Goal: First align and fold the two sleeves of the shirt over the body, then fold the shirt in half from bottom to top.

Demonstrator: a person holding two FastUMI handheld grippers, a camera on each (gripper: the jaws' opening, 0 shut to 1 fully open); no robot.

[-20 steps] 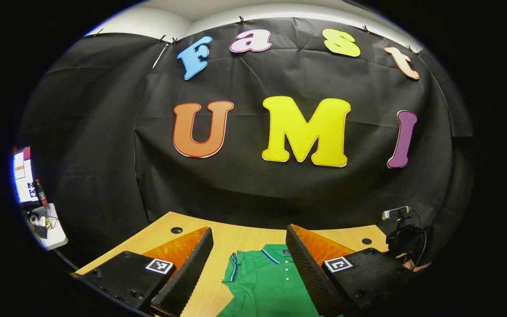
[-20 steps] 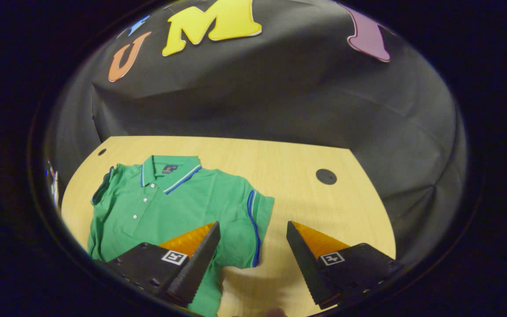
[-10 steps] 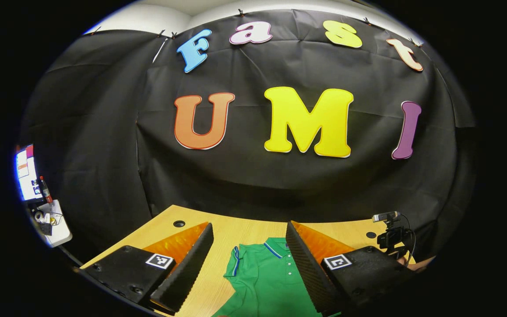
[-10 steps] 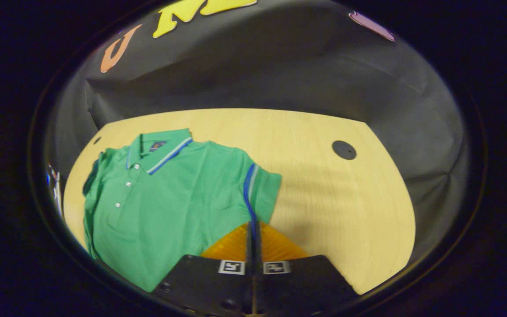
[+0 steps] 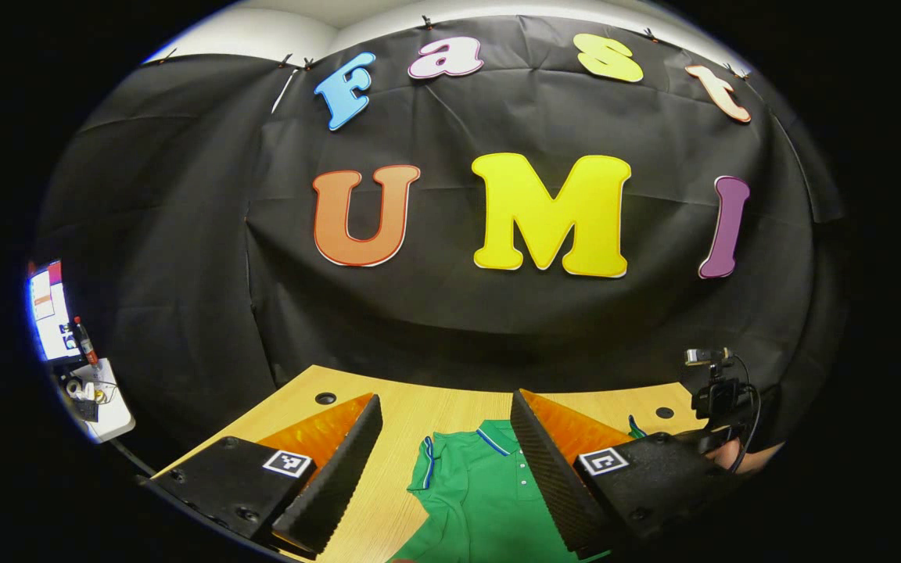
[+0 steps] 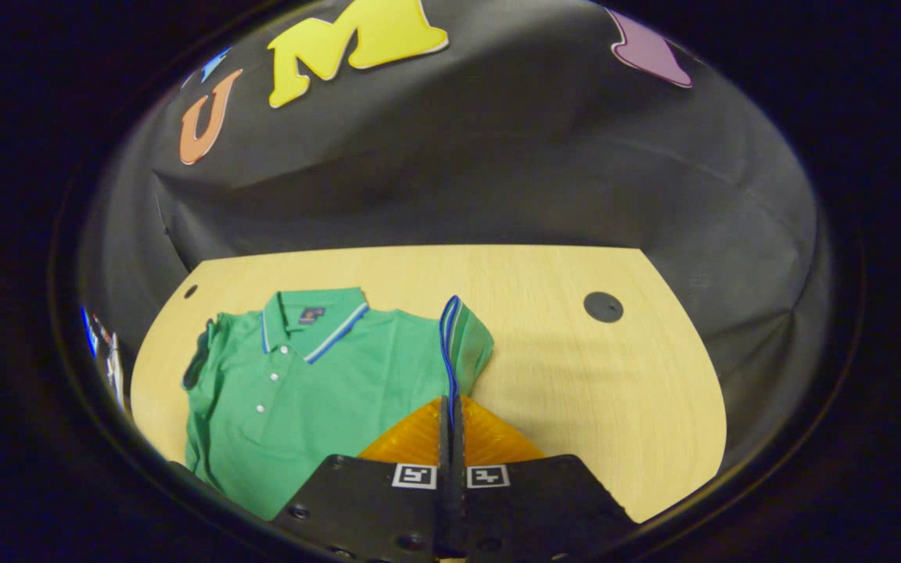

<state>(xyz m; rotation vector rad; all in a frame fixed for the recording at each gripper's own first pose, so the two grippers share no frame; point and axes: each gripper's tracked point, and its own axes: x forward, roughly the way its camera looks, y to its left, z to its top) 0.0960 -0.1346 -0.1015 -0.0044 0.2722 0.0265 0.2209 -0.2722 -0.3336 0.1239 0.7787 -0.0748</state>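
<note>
the pale wooden desk (image 6: 576, 375) carries a green polo shirt with blue-striped collar (image 6: 302, 383), lying flat at its left. the right tongs (image 6: 450, 410) are pressed together, pinching the shirt's blue-edged sleeve (image 6: 462, 340) — lifted upright. the left tongs (image 5: 444, 438) stand spread above the shirt's collar end.

The left gripper view is evenly lit and sharp, with a bright screen (image 5: 48, 309) glaring at its left edge. The right gripper view is dimmer and warmer, slightly soft. Fisheye distortion bends the worktop (image 6: 576, 367) into a curve, and faint shadow falls across it beside the shirt (image 6: 325, 391).
</note>
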